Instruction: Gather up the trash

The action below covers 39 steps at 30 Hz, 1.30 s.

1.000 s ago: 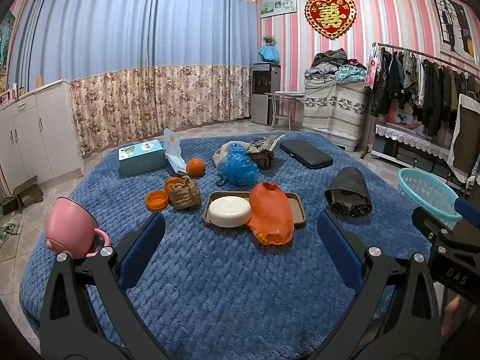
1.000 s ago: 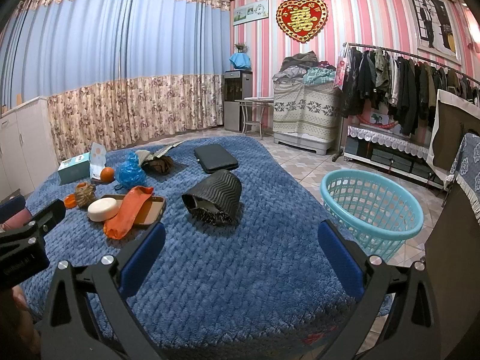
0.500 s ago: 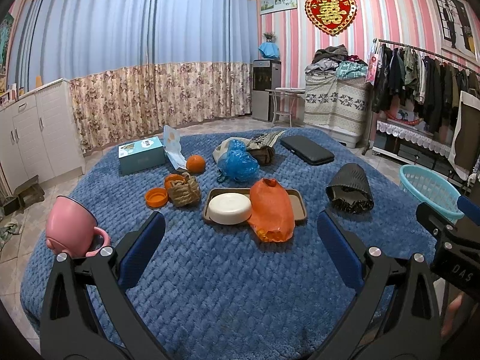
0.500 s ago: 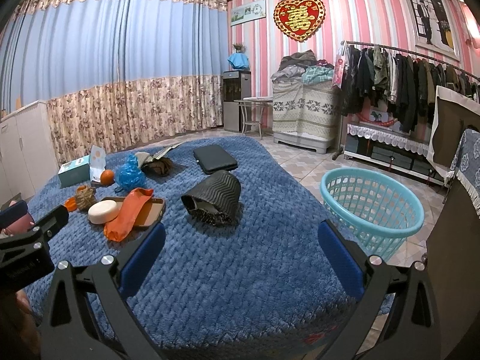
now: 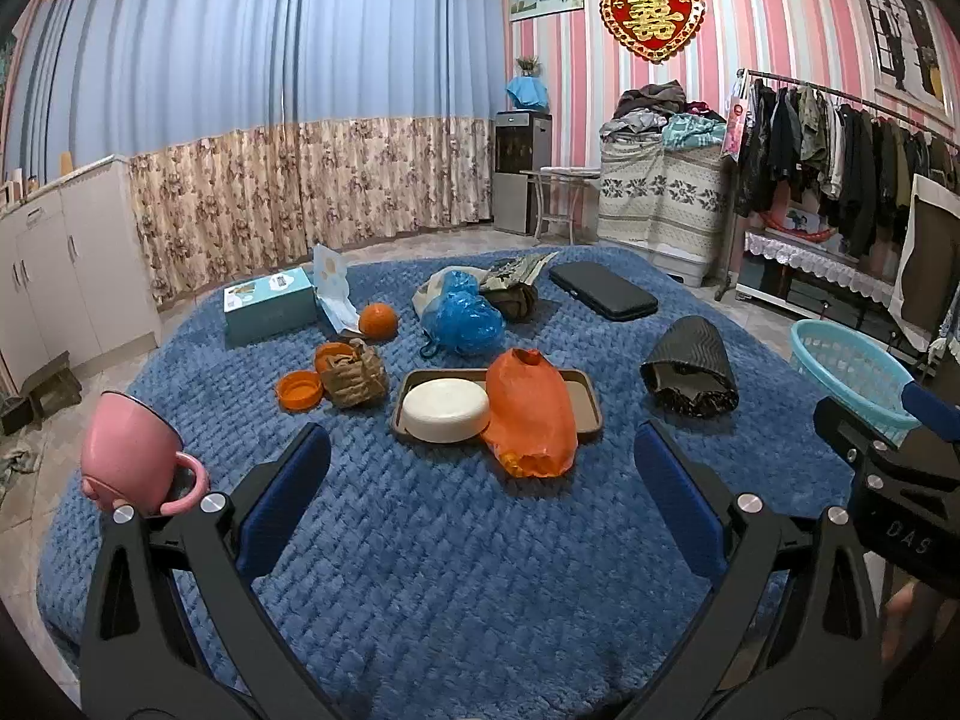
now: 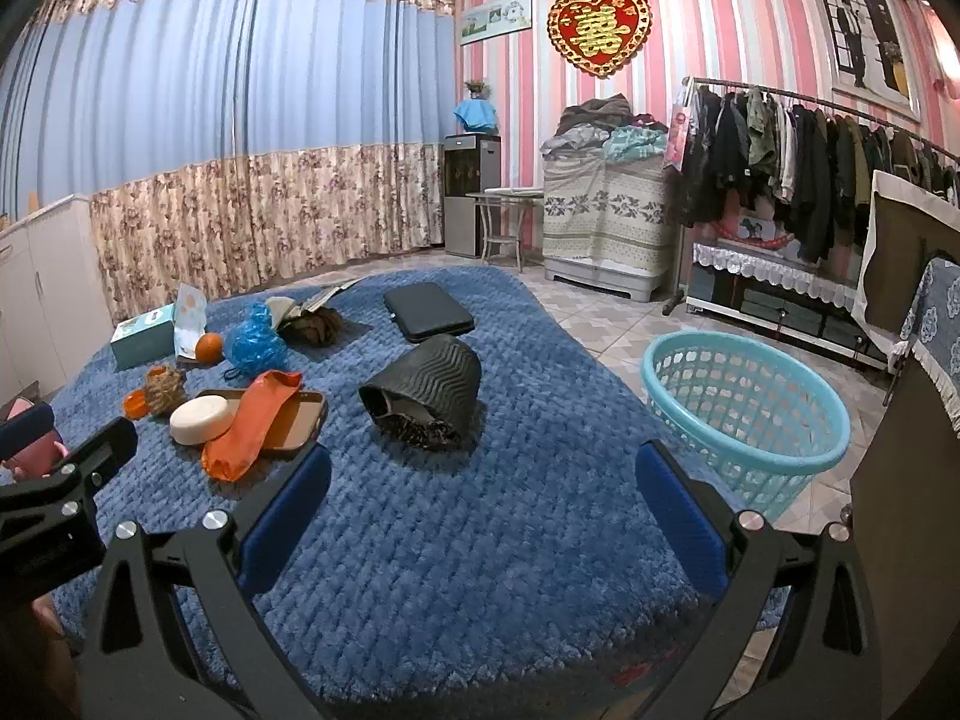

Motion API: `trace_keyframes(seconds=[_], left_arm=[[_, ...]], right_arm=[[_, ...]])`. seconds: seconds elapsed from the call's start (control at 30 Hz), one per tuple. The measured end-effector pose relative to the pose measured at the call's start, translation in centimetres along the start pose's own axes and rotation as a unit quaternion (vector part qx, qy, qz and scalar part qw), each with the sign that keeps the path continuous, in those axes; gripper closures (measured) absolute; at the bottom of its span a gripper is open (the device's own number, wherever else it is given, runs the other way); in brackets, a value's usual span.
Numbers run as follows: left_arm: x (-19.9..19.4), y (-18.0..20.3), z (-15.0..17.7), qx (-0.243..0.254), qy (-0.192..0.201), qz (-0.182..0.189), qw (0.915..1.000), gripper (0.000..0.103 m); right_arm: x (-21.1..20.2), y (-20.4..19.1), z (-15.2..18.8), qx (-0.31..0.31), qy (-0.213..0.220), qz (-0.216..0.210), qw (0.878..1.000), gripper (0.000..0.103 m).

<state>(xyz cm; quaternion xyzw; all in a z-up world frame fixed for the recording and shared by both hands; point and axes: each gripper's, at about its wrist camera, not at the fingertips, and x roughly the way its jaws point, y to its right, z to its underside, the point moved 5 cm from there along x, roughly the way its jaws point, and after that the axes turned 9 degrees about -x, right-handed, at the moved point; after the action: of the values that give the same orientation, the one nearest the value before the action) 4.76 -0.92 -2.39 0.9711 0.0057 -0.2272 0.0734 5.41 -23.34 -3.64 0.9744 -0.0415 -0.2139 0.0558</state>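
We hold both the left gripper (image 5: 480, 480) and right gripper (image 6: 483, 483) spread wide above the blue rug (image 5: 432, 546), gripping nothing.

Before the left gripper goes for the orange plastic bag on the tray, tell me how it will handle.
The orange plastic bag looks crinkled and slack, so it will probably flop and deform in a pinch. It looks thin, so likely light. It drapes over the brown tray rim beside the white bowl, so dragging it may nudge them.
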Motion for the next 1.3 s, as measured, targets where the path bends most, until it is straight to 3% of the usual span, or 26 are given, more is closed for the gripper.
trace_keyframes(seconds=[0.23,0.5,0.9,1.0,1.17,1.3], left_arm=[[1.1,-1.2,-0.1,-0.033,-0.028,0.000,0.9991,0.005],[5.0,-4.1,-0.6,-0.093,-0.076,-0.014,0.9927,0.005],[10.7,-3.5,-2.4,-0.022,-0.073,-0.040,0.9963,0.006],[12.1,-3.2,-1.9,-0.017,-0.090,-0.028,0.9954,0.011],[13.9,-3.0,-1.0,-0.015,-0.122,-0.017,0.9923,0.023],[15.1,-3.1,-0.4,-0.027,-0.146,-0.002,0.9889,0.041]], right_arm=[[0.5,0.2,-0.1,0.008,-0.004,-0.001,1.000,0.004],[2.2,0.4,-0.7,0.004,-0.005,-0.006,1.000,0.004],[7.3,0.4,-1.3,0.003,-0.051,-0.005,0.999,0.004],[7.9,0.6,-0.7,-0.009,-0.062,0.017,0.998,0.004],[9.3,0.8,-0.3,-0.009,-0.075,0.007,0.997,0.004],[10.3,1.2,-0.6,-0.005,-0.084,0.003,0.996,0.004]])
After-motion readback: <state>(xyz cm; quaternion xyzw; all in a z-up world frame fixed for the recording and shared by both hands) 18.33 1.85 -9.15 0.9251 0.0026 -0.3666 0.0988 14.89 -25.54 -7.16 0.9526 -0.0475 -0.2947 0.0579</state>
